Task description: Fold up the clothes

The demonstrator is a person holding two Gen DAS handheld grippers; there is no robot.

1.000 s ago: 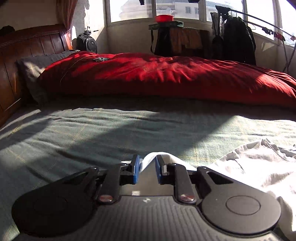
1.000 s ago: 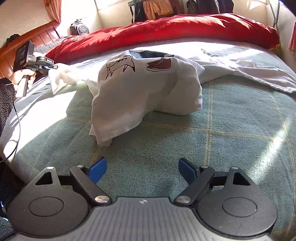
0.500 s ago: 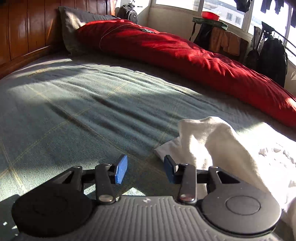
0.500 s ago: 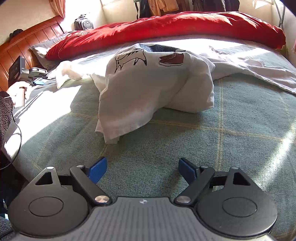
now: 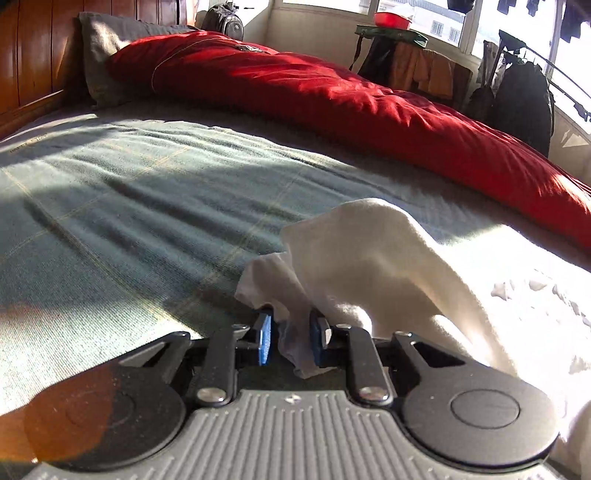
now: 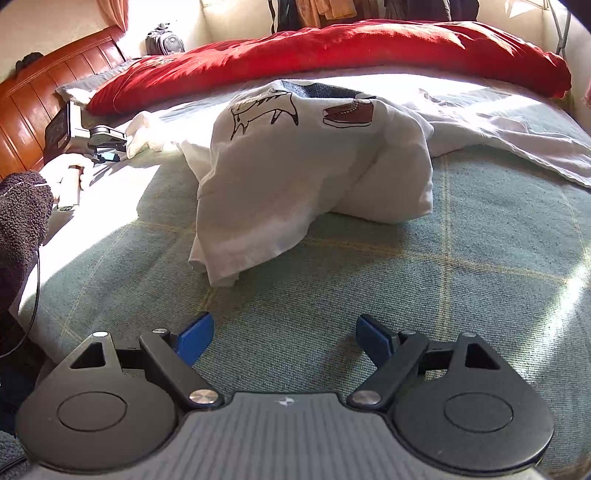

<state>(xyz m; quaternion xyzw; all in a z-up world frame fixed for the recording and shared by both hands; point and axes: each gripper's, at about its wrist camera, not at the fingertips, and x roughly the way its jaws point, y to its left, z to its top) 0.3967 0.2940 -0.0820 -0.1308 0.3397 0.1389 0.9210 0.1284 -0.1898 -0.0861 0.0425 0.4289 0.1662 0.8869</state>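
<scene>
Strong sun from the windows [image 5: 436,14] overexposes the white shirt [image 5: 388,251]; long shadows cross the bed [image 5: 110,206]; edges bend, corners dark.

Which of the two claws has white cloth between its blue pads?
The left claw: its pads pinch a corner of the white shirt. The right claw stands open over bare blanket.

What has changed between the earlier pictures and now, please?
The left gripper let go of the white shirt, opened and sank toward the bed, then closed again on an edge of the shirt's cloth. In the right wrist view, the left gripper moved lower, close to the bed. The right gripper stayed open over the bed with nothing between its fingers; the red quilt is unchanged.
</scene>
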